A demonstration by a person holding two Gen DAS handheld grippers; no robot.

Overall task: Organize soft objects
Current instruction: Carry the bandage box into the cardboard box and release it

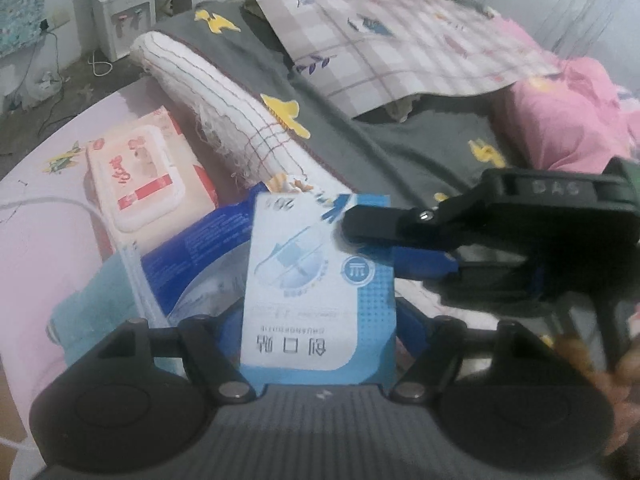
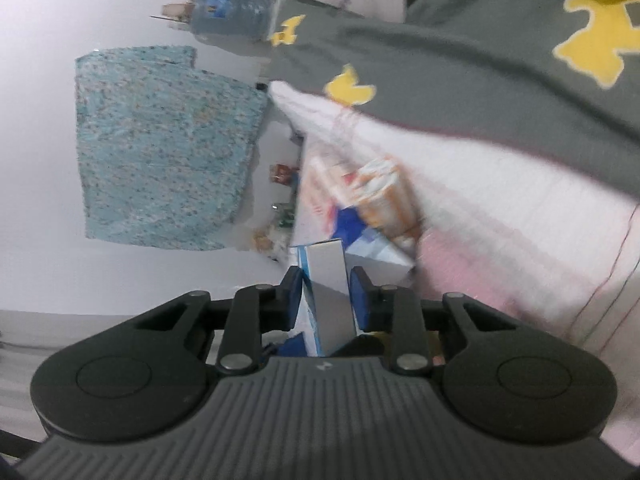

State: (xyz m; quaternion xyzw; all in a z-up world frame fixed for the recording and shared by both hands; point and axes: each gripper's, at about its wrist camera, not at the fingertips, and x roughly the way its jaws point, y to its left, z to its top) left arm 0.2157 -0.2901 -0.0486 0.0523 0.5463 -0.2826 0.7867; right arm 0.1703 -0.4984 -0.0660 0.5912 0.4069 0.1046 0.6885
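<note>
A blue-and-white band-aid box [image 1: 320, 292] stands between the fingers of my left gripper [image 1: 320, 340], which is shut on its lower end. My right gripper [image 1: 404, 248] comes in from the right and pinches the box's right edge. In the right wrist view the gripper [image 2: 326, 300] is shut on the same box [image 2: 326, 292], seen edge-on. A pink wet-wipes pack [image 1: 140, 176] lies on the bed at the left. A blue-and-white pouch [image 1: 188, 264] and a teal cloth [image 1: 92, 308] lie under the box. A white rolled blanket [image 1: 224, 100] lies behind them.
A grey blanket with yellow shapes [image 1: 400, 148] covers the bed. A plaid sheet [image 1: 400, 52] and pink bedding [image 1: 568, 120] lie at the back right. A white cable [image 1: 52, 200] crosses the pink sheet. A water dispenser [image 1: 124, 16] stands on the floor at the far left.
</note>
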